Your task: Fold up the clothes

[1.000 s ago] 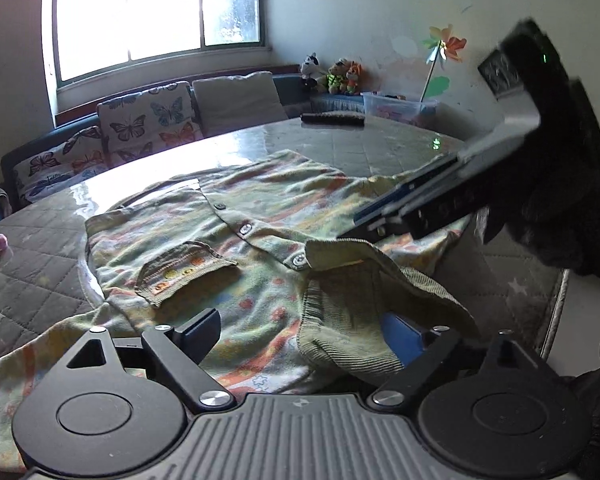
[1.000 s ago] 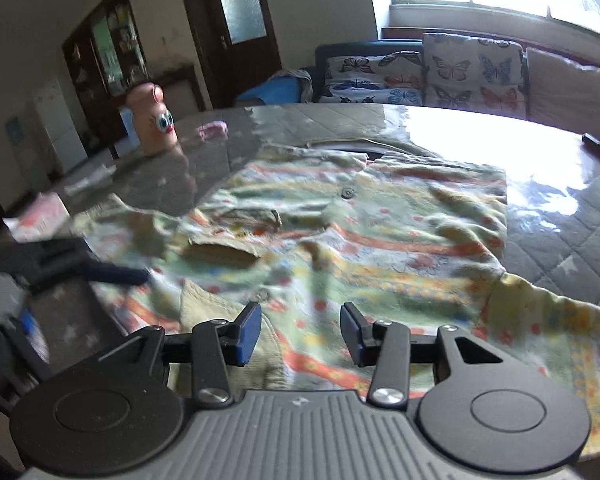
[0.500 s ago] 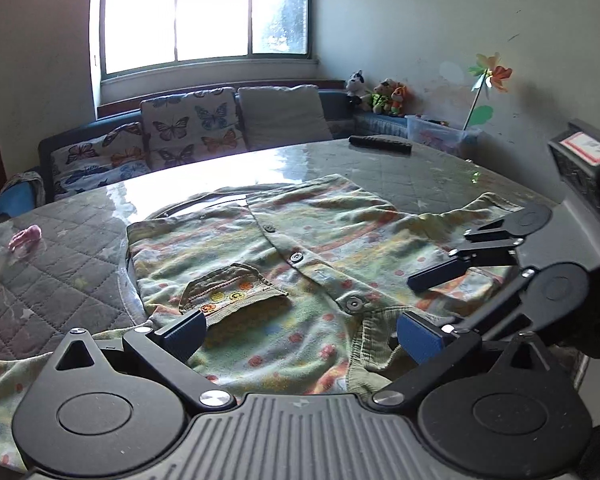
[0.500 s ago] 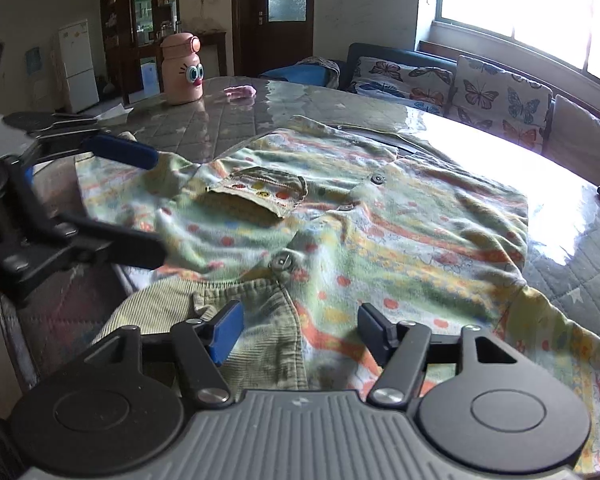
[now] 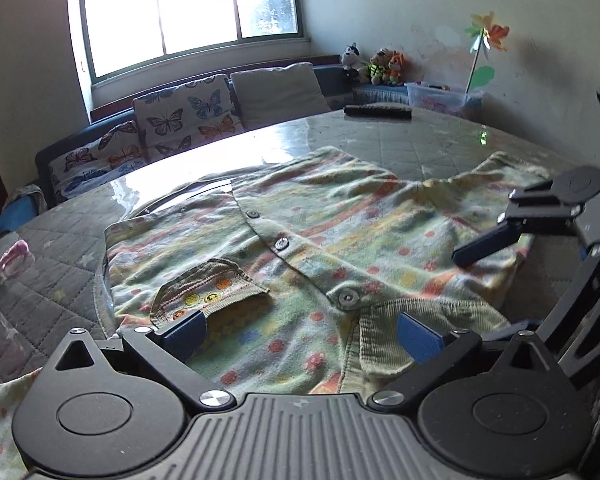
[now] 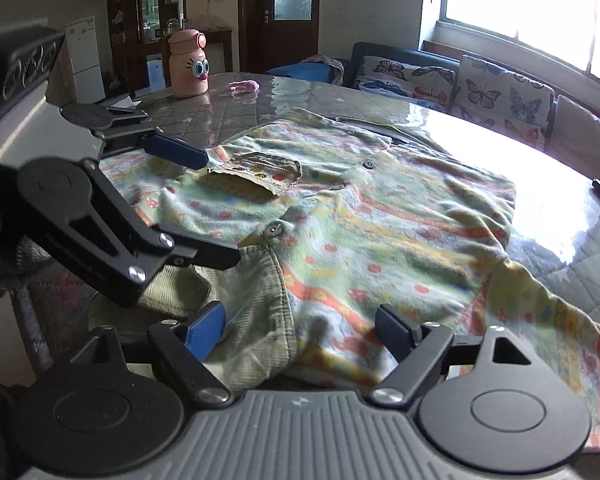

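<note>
A pale green child's shirt with orange and yellow print, buttons, a corduroy pocket and a corduroy collar lies spread on the round table. My left gripper is open wide low over the shirt's near edge, one pad by the pocket and the other by the collar. My right gripper hovers over the collar end with its jaws opening; cloth lies under them, and the pads press on nothing. Each gripper shows in the other's view, the right gripper and the left gripper, close side by side.
A pink bottle with cartoon eyes and a small pink item stand at the table's far side. A dark remote lies near the far rim. A sofa with butterfly cushions runs behind. The table's edge is just below the grippers.
The collar, raised and bunched between my left jaws a second ago, now lies flat. Both jaws have widened. The right gripper dropped from above the shirt to beside the left one.
</note>
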